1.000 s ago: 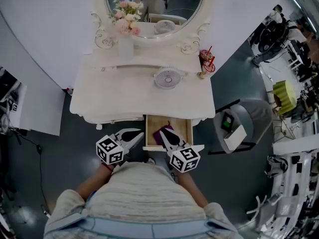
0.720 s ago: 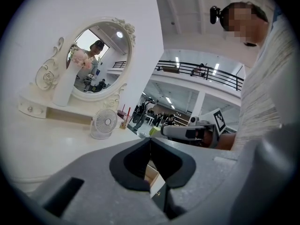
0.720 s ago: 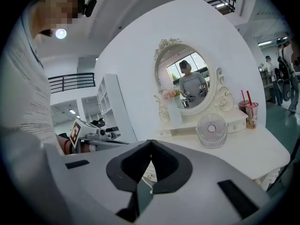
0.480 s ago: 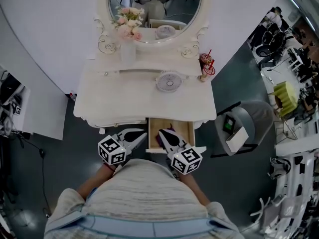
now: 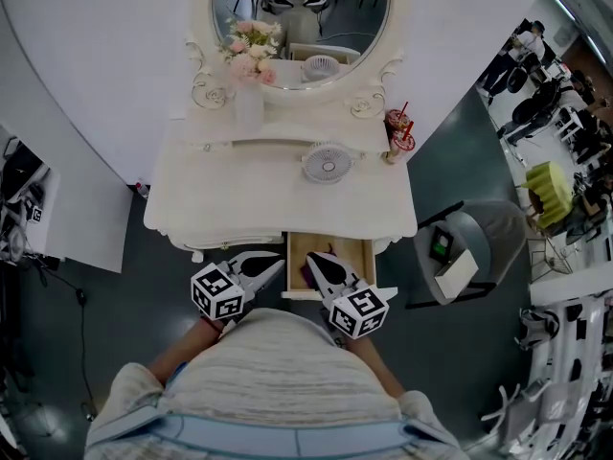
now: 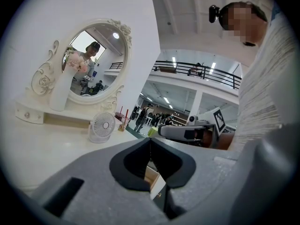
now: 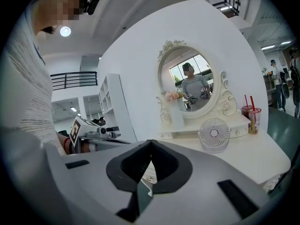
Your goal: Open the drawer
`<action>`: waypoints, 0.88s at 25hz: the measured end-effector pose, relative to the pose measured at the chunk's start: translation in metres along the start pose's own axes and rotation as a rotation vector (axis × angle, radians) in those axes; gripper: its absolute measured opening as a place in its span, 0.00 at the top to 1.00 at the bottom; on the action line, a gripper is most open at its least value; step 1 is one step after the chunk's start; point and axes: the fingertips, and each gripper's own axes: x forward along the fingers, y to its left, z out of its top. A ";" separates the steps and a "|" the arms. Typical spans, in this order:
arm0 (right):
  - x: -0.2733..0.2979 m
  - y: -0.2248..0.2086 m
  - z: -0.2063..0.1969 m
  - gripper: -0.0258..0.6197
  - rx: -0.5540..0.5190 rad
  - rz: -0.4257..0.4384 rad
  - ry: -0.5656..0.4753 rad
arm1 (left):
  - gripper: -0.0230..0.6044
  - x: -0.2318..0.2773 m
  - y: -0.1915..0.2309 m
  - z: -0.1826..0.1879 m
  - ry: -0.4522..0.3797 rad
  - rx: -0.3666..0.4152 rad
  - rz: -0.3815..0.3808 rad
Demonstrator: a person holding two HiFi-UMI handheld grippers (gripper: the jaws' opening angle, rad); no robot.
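Observation:
The white dressing table [image 5: 239,195] has its right drawer [image 5: 360,257] pulled out, and the wooden inside shows. A purple item [image 5: 327,251] lies in it, partly hidden by my right gripper [image 5: 310,256]. That gripper hangs over the drawer's left front part, its jaw tips together and nothing seen between them; the right gripper view shows the right gripper [image 7: 151,142] the same way. My left gripper [image 5: 280,264] sits just left of the drawer's front corner. In its own view the left gripper [image 6: 150,139] has its tips touching and holds nothing. A drawer corner [image 6: 153,176] shows below them.
On the tabletop stand a small white fan [image 5: 327,162], a vase of pink flowers [image 5: 248,102] and two cups with straws [image 5: 397,130]. An oval mirror [image 5: 302,12] rises behind. A grey seat with a device [image 5: 465,247] stands right of the table.
The drawer stays pulled out. Both grippers remain at its front, the right one slightly higher. The head view has shifted a little, so the table sits lower in the picture.

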 end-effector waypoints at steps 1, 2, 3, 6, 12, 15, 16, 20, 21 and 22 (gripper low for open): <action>0.001 0.000 0.000 0.95 -0.001 0.001 0.000 | 0.94 0.000 0.000 0.001 -0.001 0.000 0.000; 0.001 0.001 0.000 0.95 -0.001 0.002 0.001 | 0.94 0.000 0.000 0.001 -0.002 0.000 0.001; 0.001 0.001 0.000 0.95 -0.001 0.004 0.002 | 0.94 0.000 0.000 0.000 -0.003 0.000 0.002; 0.001 0.001 -0.002 0.95 0.000 0.004 0.000 | 0.94 0.000 -0.001 -0.002 0.001 0.000 0.003; -0.002 0.002 -0.001 0.95 0.008 0.003 -0.005 | 0.94 -0.002 -0.006 -0.002 0.005 0.002 0.003; -0.001 0.004 -0.003 0.95 0.007 0.005 -0.003 | 0.94 -0.001 -0.007 -0.004 0.006 0.001 -0.002; -0.001 0.005 -0.004 0.95 0.007 0.006 -0.003 | 0.94 -0.002 -0.008 -0.005 0.006 0.001 -0.002; -0.001 0.005 -0.004 0.95 0.009 0.007 -0.003 | 0.94 -0.002 -0.008 -0.006 0.007 -0.002 -0.001; -0.002 0.005 -0.004 0.95 0.010 0.006 -0.003 | 0.94 -0.002 -0.008 -0.006 0.007 -0.003 0.000; -0.003 0.004 -0.004 0.95 0.011 0.006 -0.003 | 0.94 -0.002 -0.008 -0.006 0.007 -0.005 0.001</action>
